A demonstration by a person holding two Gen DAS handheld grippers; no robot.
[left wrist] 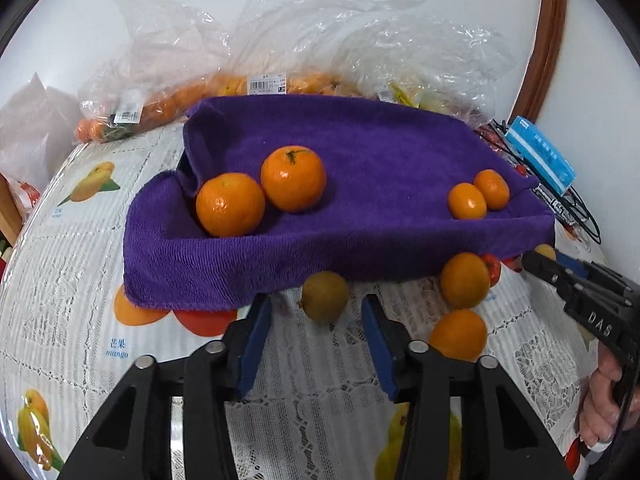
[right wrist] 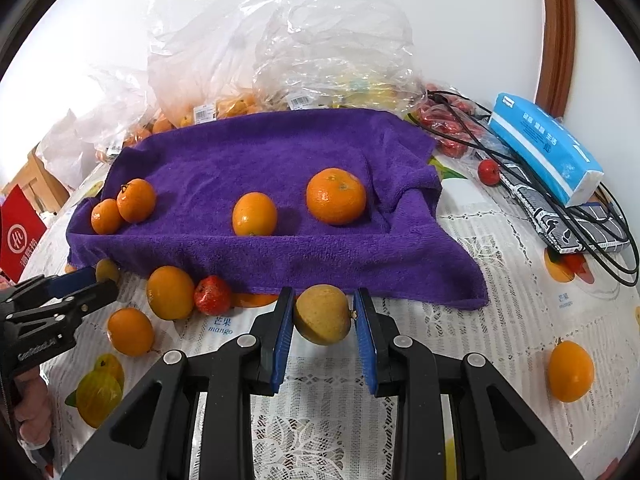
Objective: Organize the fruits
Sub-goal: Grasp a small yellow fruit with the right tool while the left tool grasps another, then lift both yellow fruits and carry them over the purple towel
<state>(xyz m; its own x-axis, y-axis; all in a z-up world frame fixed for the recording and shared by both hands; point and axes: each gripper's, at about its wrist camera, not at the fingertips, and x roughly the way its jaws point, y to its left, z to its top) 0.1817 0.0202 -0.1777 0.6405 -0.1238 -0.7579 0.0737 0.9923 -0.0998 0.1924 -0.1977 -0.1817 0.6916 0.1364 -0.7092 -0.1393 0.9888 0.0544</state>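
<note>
The russet-yellow fruit [right wrist: 322, 314] I care about sits squarely between the blue pads [right wrist: 282, 332] of my right tool [right wrist: 323, 294], both pads pressing its sides, so that tool is clenched on it, just in front of the hanging front edge of the purple towel [right wrist: 280, 152]. From my left camera, a second, small dull-yellow fruit [left wrist: 324, 298] lies on the surface [right wrist: 480, 320] right at the towel's hem and between the tips of my left tool [left wrist: 316, 304]. I see a gap on either side of it, so that tool is released, its pads not touching the fruit. To the right of that fruit, two oranges [left wrist: 464, 280] [left wrist: 458, 334] rest on the lace cloth, one nearer the towel and one nearer me, with a small red fruit [left wrist: 492, 268] tucked against the farther one. Another orange [right wrist: 570, 370] lies well apart, off to the right of my right tool. On the towel itself I count four oranges: a small pair [right wrist: 106, 216] [right wrist: 136, 200] touching at the left end, one [right wrist: 254, 214] near the middle and the biggest [right wrist: 336, 196] right of it. Behind the towel stand crumpled clear plastic bags [right wrist: 224, 40] with more orange fruit inside. At the far right, a blue tissue pack [right wrist: 548, 148] lies over black cables [right wrist: 520, 152], with a lone red fruit [right wrist: 489, 172] beside them.
</note>
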